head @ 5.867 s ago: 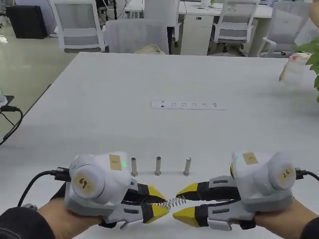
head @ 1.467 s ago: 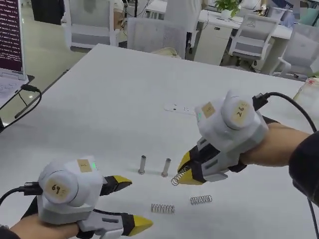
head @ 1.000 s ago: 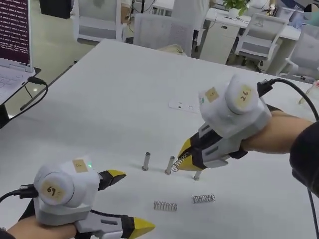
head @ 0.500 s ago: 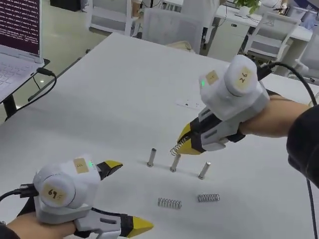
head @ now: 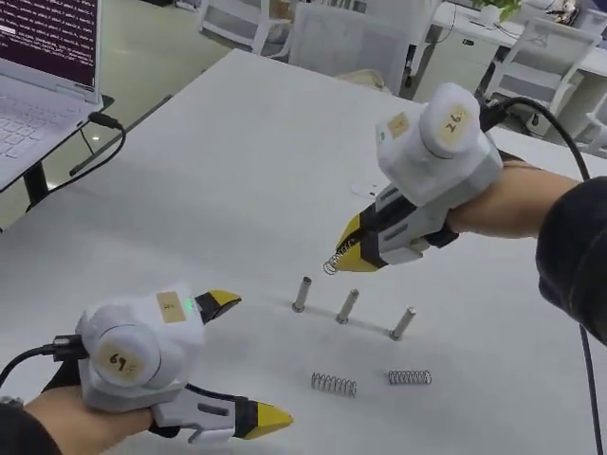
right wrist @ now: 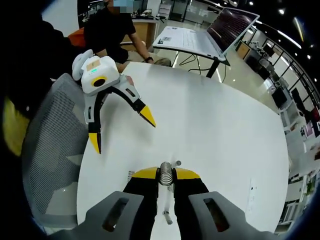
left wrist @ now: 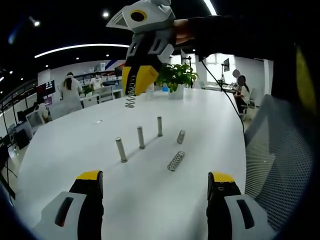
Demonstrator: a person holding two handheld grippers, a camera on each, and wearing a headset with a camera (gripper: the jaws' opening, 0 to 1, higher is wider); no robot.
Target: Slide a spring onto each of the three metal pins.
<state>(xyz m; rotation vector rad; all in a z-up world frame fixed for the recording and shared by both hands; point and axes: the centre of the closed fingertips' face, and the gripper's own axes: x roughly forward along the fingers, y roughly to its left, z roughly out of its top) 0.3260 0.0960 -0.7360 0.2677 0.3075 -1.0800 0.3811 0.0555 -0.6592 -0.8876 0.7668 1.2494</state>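
Observation:
Three short metal pins (head: 347,306) stand upright in a row on the white table (head: 218,190); all are bare. My right gripper (head: 353,254) hovers above and behind the left two pins, shut on one end of a spring (head: 333,262) whose free end hangs down, clear of the pins. The right gripper view has that spring (right wrist: 166,172) pinched between the yellow tips. Two more springs (head: 334,383) (head: 409,377) lie flat in front of the pins. My left gripper (head: 248,360) rests open near the table's front edge with nothing between its fingers. In the left gripper view the pins (left wrist: 141,137) stand ahead.
A laptop (head: 47,57) sits on a side stand at the far left, with a black cable (head: 95,152) beside it. Office chairs and desks stand beyond the table's far edge. A grey mesh chair (left wrist: 280,165) is close on the right of the left gripper view.
The right gripper has risen with the spring, from beside the middle pin to well above the pins. The left gripper has stayed open and low. The head camera has shifted.

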